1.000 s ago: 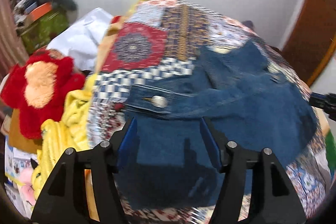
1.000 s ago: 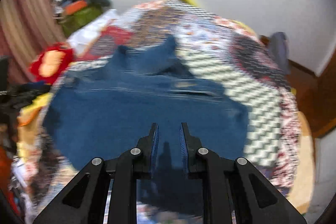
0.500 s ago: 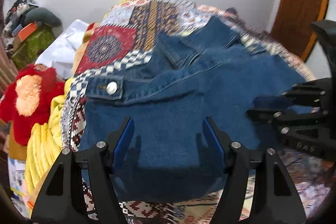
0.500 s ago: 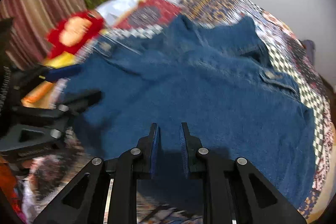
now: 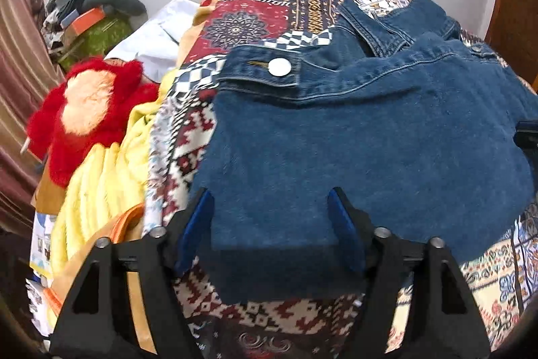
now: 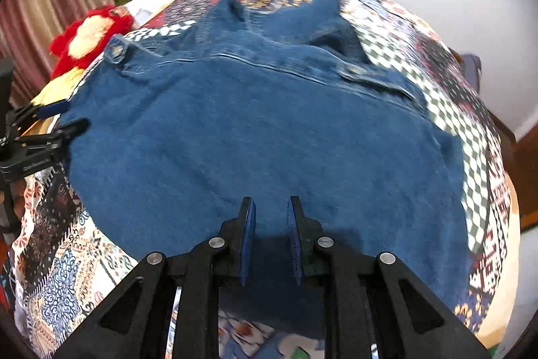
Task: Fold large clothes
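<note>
Here the denim jacket (image 5: 353, 140) is spread across the patterned bed (image 5: 188, 157), its long axis running frame-wide. The left gripper (image 5: 270, 217) is opening, hem between its jaws; the right gripper (image 6: 270, 224) is closed, seemingly on nothing.

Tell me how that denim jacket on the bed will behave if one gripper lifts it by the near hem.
The denim jacket will probably drape, not hold its shape: it already sags and creases around the collar. It looks thick, so likely heavy for cloth. Its coarse weave should grip well, though the patterned bedcover may drag along.
</note>
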{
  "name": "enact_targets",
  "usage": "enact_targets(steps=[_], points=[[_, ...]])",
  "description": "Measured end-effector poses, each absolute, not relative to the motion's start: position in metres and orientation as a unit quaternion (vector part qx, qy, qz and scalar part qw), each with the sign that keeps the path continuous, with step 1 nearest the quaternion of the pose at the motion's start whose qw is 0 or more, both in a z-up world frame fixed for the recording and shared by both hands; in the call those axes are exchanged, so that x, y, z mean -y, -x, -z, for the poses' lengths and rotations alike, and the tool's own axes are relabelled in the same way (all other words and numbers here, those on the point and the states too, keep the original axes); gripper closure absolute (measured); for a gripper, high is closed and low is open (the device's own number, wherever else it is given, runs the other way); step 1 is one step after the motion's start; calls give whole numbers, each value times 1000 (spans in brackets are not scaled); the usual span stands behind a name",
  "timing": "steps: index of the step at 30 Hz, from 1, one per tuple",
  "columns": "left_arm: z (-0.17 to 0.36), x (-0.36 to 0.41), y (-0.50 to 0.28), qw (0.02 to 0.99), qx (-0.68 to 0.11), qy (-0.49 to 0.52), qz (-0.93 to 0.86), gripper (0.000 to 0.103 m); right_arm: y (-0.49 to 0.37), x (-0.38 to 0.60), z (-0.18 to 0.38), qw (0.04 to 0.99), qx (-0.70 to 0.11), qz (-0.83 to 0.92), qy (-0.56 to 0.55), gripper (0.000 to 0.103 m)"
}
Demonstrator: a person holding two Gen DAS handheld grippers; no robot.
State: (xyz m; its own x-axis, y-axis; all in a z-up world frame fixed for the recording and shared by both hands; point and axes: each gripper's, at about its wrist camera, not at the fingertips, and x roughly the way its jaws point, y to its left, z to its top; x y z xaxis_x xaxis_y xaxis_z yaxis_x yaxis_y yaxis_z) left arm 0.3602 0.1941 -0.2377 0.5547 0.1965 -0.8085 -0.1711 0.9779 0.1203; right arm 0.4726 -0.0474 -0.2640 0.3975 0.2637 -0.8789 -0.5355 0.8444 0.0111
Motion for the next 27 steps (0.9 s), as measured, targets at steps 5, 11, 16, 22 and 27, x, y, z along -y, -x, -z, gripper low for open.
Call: enact_targets(steps=[5,11,16,22,27], points=[[235,-222,-345,874,-464,16,-145,27,-477,83,263,823,-506,-239,94,88],[236,-252,-319,863,-472,62,-170,27,-476,116,263,838,-506,-162,127,88],[238,-250,-300,858,-480,64,-170,28,-477,154,265,835,-522,-157,75,88],[245,-243,-273,849,-492,98,-166,27,-465,168,265,839,-519,-146,73,88],[248,-248,-256,833,-497,206,-125,27,-457,181,265,842,-517,-131,83,86]])
